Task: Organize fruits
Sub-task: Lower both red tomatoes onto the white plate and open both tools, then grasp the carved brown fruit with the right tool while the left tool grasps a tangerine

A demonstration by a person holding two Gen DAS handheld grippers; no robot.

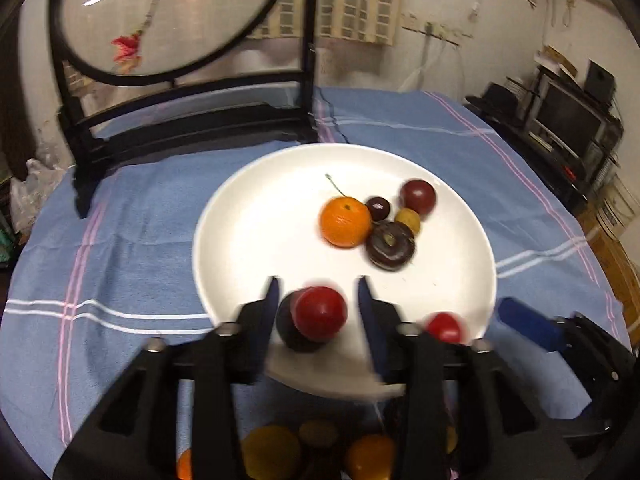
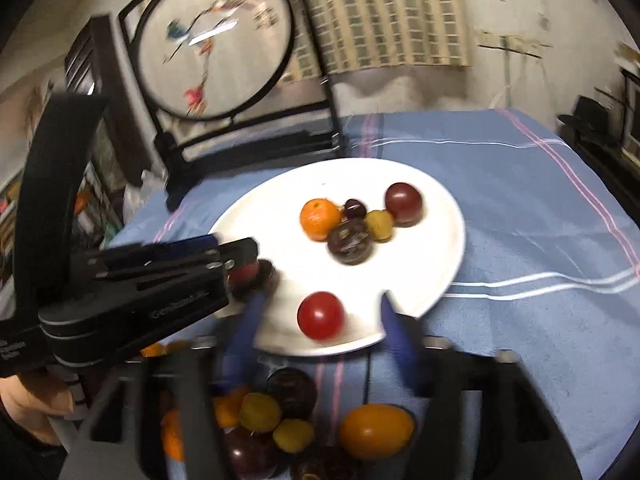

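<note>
Fruit sits in two places: some on the white plate and a pile on the blue cloth just off the plate's near edge. I want all of it on the plate, so I work from that near edge.

My left gripper has its tongs spread, with a red fruit between them, resting on a dark fruit at the near left edge of the plate. The tongs do not touch it, so I think it is let go, or not yet grabbed.

My right gripper is spread too, one tong on each side of a second red fruit at the near edge. It does not pinch it.

Toward the far right part of the plate lie an orange, a big dark fruit, a yellow one, a small dark one and a dark red one, all close together.

The pile still waits under my right gripper, so much of the job looks left to do
</note>
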